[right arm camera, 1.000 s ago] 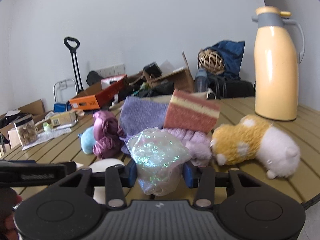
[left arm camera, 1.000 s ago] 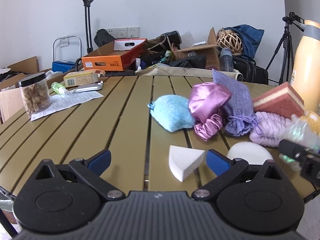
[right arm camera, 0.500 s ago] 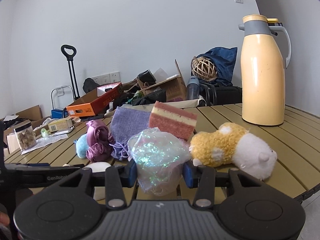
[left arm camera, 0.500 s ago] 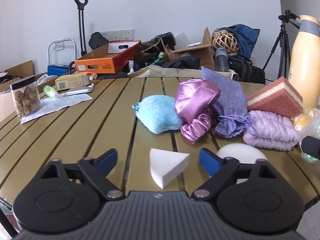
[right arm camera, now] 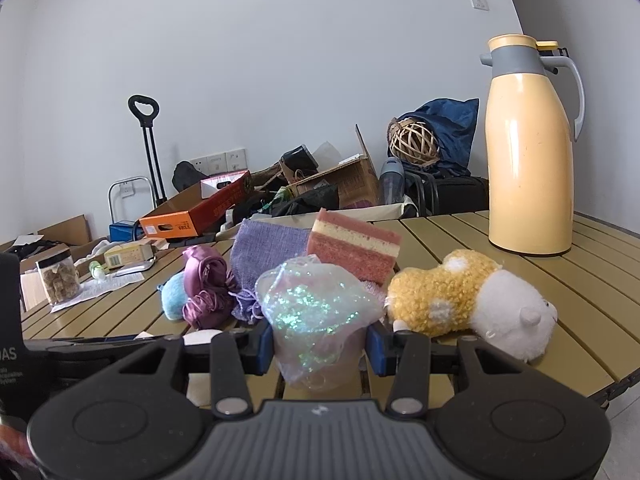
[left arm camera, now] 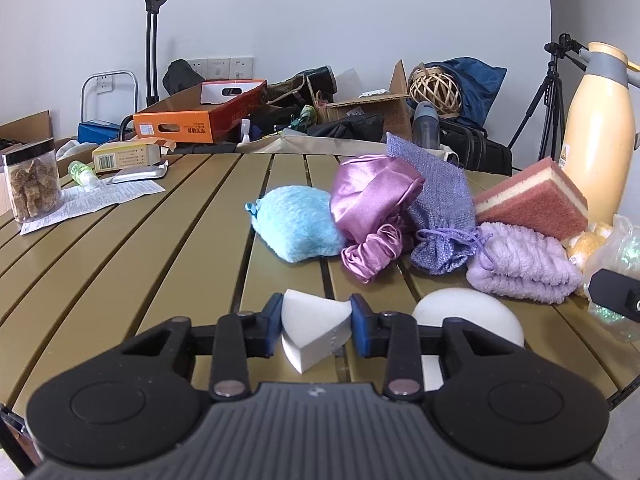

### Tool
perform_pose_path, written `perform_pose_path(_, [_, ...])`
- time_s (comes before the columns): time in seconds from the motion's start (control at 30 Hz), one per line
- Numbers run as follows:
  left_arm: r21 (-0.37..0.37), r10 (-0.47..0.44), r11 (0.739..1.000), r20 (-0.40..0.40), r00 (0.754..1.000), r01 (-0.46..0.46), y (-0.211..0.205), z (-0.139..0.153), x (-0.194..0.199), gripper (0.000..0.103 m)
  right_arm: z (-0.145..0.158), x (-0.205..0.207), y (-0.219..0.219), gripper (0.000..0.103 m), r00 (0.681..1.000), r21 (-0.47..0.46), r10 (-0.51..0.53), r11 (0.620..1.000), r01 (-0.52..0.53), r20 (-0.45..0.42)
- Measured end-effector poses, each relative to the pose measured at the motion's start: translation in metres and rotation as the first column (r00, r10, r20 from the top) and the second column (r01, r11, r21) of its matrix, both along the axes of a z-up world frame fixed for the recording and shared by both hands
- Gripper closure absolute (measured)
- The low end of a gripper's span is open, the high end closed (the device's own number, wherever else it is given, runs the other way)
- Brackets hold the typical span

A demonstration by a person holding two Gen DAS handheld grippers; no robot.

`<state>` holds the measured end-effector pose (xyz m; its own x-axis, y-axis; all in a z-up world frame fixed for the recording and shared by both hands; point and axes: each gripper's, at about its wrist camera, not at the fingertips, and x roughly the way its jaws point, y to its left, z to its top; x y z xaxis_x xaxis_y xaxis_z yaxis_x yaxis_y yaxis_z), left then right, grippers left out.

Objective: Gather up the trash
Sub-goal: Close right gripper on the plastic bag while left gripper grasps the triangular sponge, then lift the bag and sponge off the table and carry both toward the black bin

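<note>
The left gripper is closing its blue-padded fingers on a white wedge-shaped sponge, and both pads already touch its sides; the wedge sits at the near edge of the slatted olive desk. Just right of it lies a round white sponge, partly hidden behind the right finger's linkage. The right gripper has its fingers clamped on a crumpled iridescent plastic bag, which bulges up between the pads near the front edge of the desk. In the left wrist view, a row of soft things lies across the middle of the desk: a fluffy light blue pouch, touching a shiny purple satin bag, then a lavender woven drawstring pouch, then a folded lilac towel with a pink and yellow scouring sponge leaning on top of it. From the right wrist view, a yellow and white plush toy lies on its side just right of the plastic bag, and a tall cream thermos jug stands upright farther back. At the far left of the desk stand a clear jar with a black lid, a printed paper sheet and a small carton. Beyond the desk, boxes and bags are piled against the white wall.
</note>
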<state>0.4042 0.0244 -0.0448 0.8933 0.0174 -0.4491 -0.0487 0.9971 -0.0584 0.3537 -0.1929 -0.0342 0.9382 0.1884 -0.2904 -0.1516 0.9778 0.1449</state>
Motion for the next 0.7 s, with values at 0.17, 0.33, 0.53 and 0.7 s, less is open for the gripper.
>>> perform_pose_path(0.17, [-0.001,0.005,1.000,0.007,1.000,-0.005,0.001,0.005,-0.004,0.069,0.002,-0.002,0.001,0.059,1.000,-0.004,0.008,1.000,-0.008,0.004])
perform_pose_path(0.33, [0.003,0.011,1.000,0.029,1.000,-0.011,0.002,0.014,-0.013,0.069,0.005,-0.008,0.001,0.059,1.000,-0.010,0.021,1.000,-0.021,0.017])
perform_pose_path(0.53, [0.002,0.015,1.000,0.056,0.998,-0.015,0.007,0.028,-0.027,0.069,0.011,-0.019,0.000,0.059,0.999,-0.015,0.033,0.999,-0.032,0.042])
perform_pose_path(0.7, [0.002,0.010,1.000,0.077,0.997,-0.010,0.011,0.042,-0.044,0.069,0.017,-0.031,-0.001,0.059,0.997,-0.015,0.049,0.999,-0.049,0.059])
